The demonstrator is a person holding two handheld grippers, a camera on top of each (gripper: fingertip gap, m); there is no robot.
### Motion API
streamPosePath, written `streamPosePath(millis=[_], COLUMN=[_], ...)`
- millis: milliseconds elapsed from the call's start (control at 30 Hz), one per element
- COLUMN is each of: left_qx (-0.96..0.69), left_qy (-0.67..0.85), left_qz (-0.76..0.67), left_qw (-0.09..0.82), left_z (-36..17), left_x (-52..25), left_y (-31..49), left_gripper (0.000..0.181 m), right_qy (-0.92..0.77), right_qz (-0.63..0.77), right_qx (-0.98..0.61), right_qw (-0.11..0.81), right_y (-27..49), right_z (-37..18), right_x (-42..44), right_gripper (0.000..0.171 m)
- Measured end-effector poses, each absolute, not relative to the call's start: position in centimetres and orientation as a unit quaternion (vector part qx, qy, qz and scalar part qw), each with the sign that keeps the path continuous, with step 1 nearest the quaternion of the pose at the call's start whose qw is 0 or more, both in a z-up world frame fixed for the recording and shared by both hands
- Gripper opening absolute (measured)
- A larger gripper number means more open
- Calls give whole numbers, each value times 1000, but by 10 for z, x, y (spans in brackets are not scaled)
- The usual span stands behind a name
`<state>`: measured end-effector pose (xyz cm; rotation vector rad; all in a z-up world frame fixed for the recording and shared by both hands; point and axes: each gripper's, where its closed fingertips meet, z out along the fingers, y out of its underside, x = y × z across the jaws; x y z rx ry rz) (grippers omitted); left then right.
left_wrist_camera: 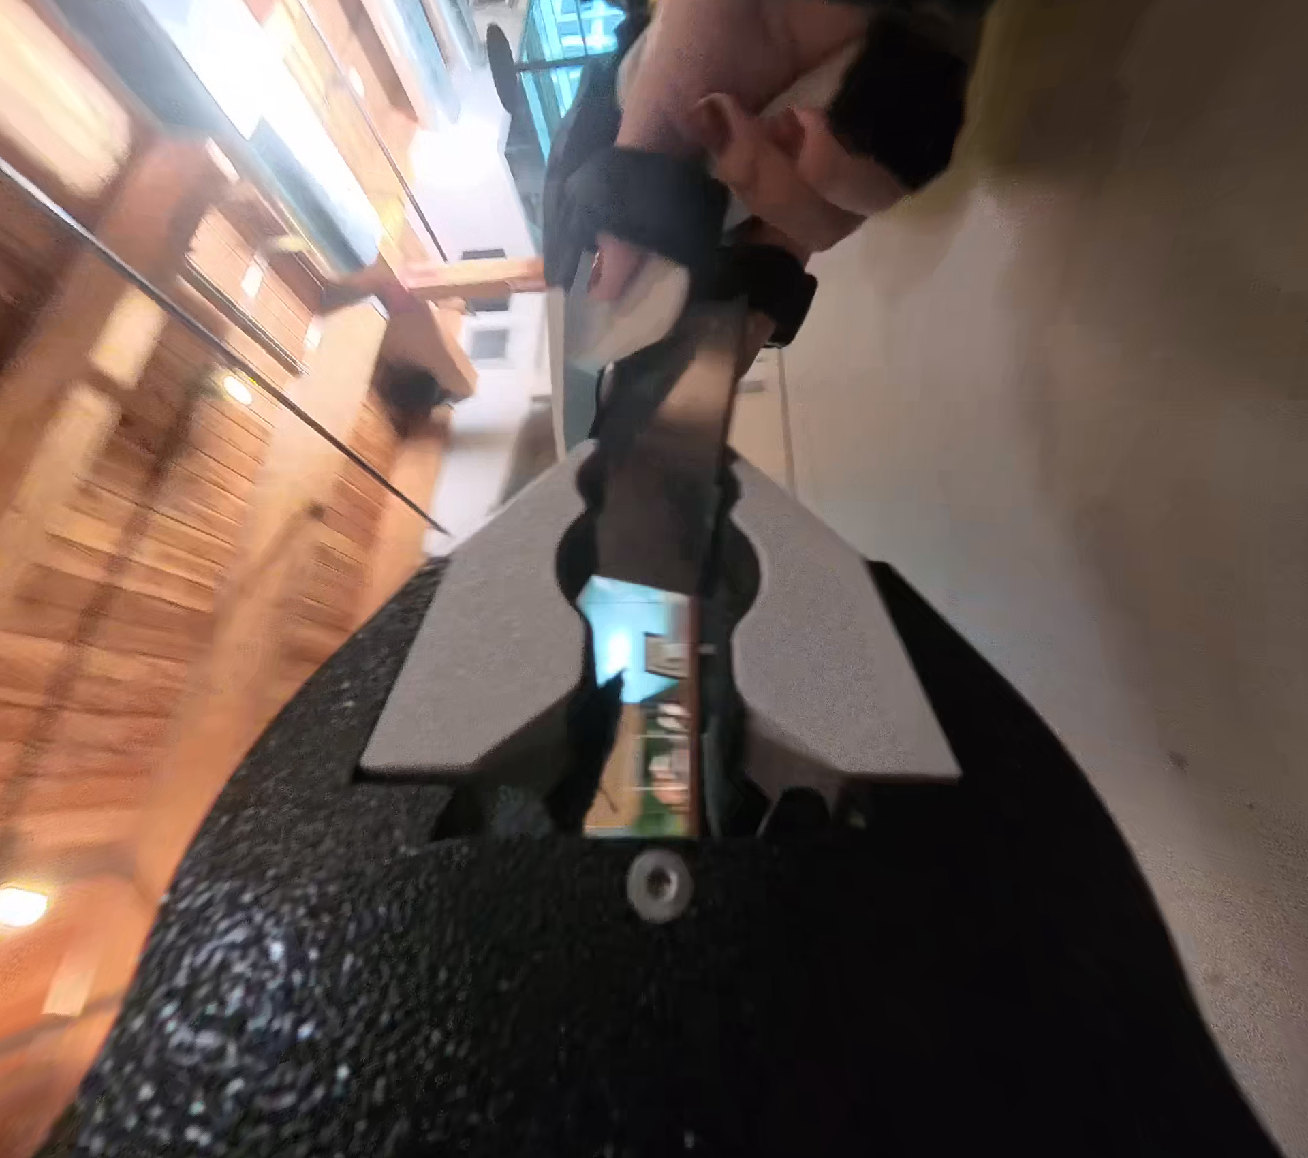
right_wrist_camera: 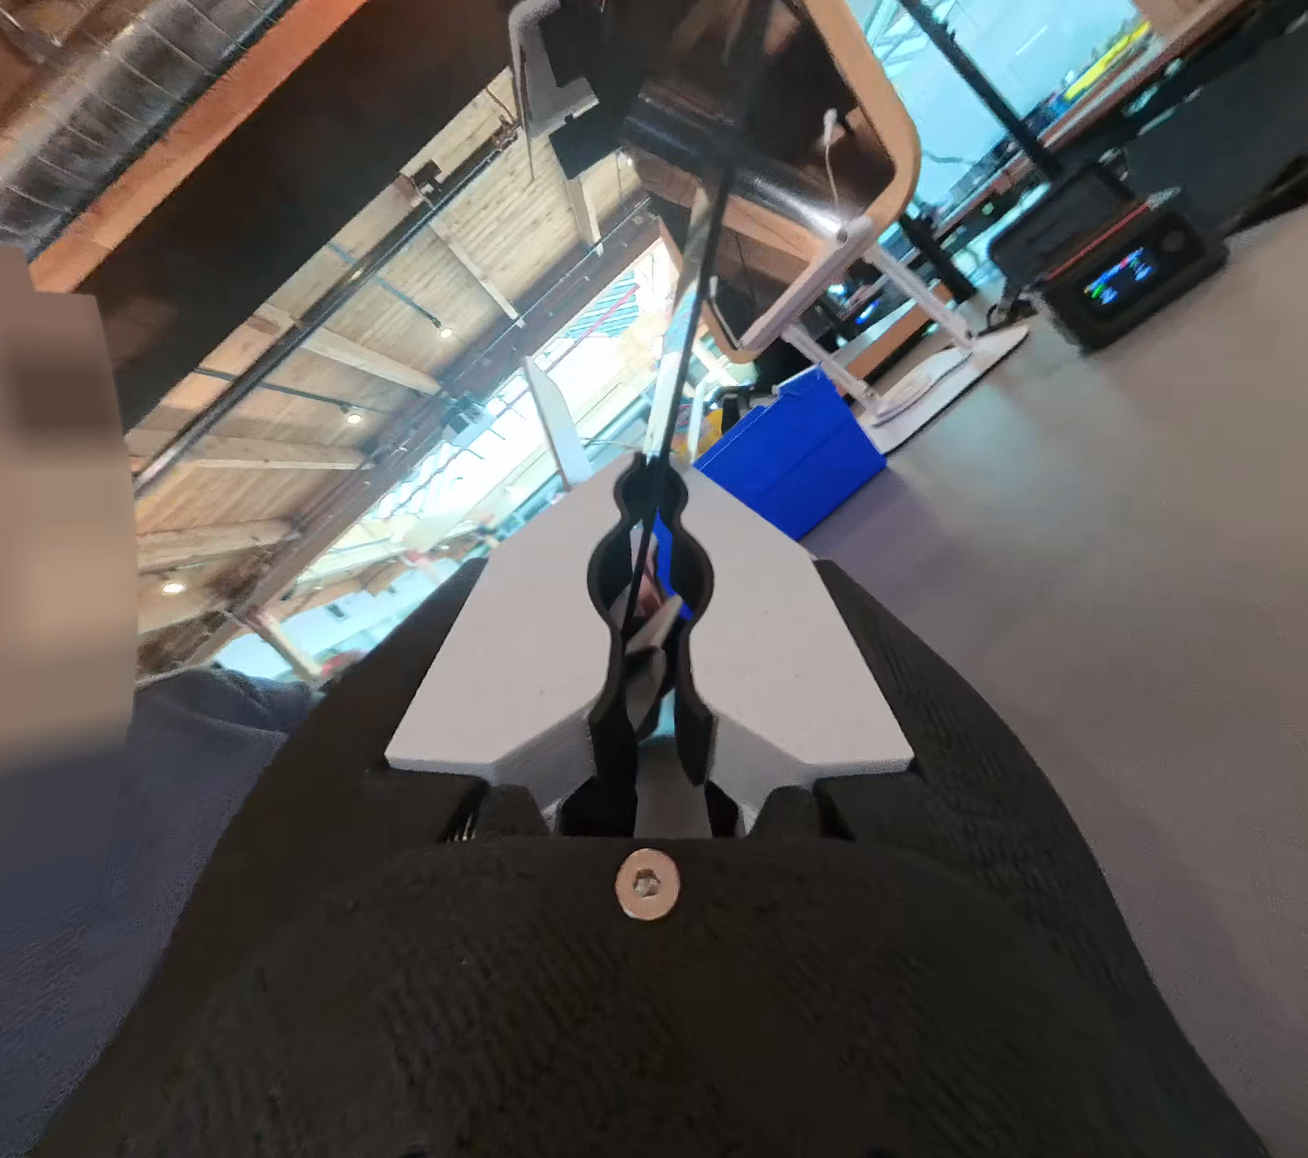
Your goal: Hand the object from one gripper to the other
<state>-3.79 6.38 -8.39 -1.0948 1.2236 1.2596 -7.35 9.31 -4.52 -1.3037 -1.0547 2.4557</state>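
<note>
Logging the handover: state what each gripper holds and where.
Both grip one thin dark glossy panel at opposite ends: left gripper one end, right gripper the other.

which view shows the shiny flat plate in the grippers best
The left wrist view: the plate shows its reflective face, running from the left gripper toward a hand. The right wrist view shows it nearly edge-on, a thin dark line rising from the right gripper.

In the left wrist view the flat mirror-like object [left_wrist_camera: 665, 487] runs from 6 o'clock toward 12, clamped between the left gripper's [left_wrist_camera: 655, 466] 2 fingers. Beyond it, at 1 o'clock, the right gripper [left_wrist_camera: 637, 303] and a hand [left_wrist_camera: 750, 119] meet its far end. In the right wrist view the right gripper [right_wrist_camera: 651, 480] nips its edge, a bin [right_wrist_camera: 793, 466] at 2 o'clock.
</note>
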Motion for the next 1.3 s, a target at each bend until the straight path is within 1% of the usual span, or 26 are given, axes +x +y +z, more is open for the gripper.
streamPosePath(millis=[67,133,233,267,400,467,533,633,700,767,800,833,900,967,1033,1067,1100,1200,1267,1300], left_qx=[-518,-579,-647,-665,-688,-688,-676,-637,-600,-584,-582,-585,-597,-602,-624,-641,-653,-669,-676,-675], left_qy=[450,391,303,275,176,134,96,47,13,-16,-23,-29,-37,-35,-30,-25,-17,34,70,89], left_qz=[461,390,274,230,84,-18,-145,-339,-438,-491,-506,-516,-523,-516,-489,-462,-436,-368,-302,-281], left_qw=[563,600,644,655,699,714,716,691,669,646,636,625,607,608,608,613,619,645,669,676], left_z=[-77,-73,-73,-75,-68,-61,-52,-40,-33,-34,-36,-39,-46,-49,-57,-62,-66,-65,-63,-62], left_x=[-48,-62,-83,-88,-106,-105,-99,-90,-91,-96,-97,-97,-97,-98,-100,-103,-106,-111,-118,-121], left_y=[65,65,66,66,62,58,54,46,42,42,43,43,46,46,48,49,49,42,37,32], left_gripper=[58,82,99,102,93,90,88,89,92,95,94,88,61,21,12,3,0,0,0,0], right_qy=[-374,-394,-412,-417,-451,-464,-492,-540,-566,-588,-594,-597,-601,-607,-614,-620,-628,-644,-631,-613], right_qz=[811,799,782,772,710,655,541,290,122,10,-19,-38,-57,-63,-46,-18,25,203,309,353], right_qx=[-429,-411,-385,-383,-379,-369,-348,-282,-220,-158,-133,-114,-96,-92,-102,-113,-127,-185,-231,-251], right_qw=[137,193,266,288,385,469,587,738,785,794,794,793,791,787,781,776,768,714,673,661], right_y=[95,93,89,89,94,101,110,118,117,110,105,100,96,97,98,97,95,84,86,90], right_z=[-41,-34,-24,-23,-24,-22,-23,-30,-40,-48,-51,-52,-53,-56,-59,-62,-64,-70,-63,-55], right_x=[-72,-70,-68,-68,-69,-69,-70,-73,-79,-87,-89,-91,-92,-92,-93,-94,-94,-94,-88,-83], right_gripper=[0,0,0,0,0,0,0,0,0,0,0,0,0,0,1,10,25,56,72,74])
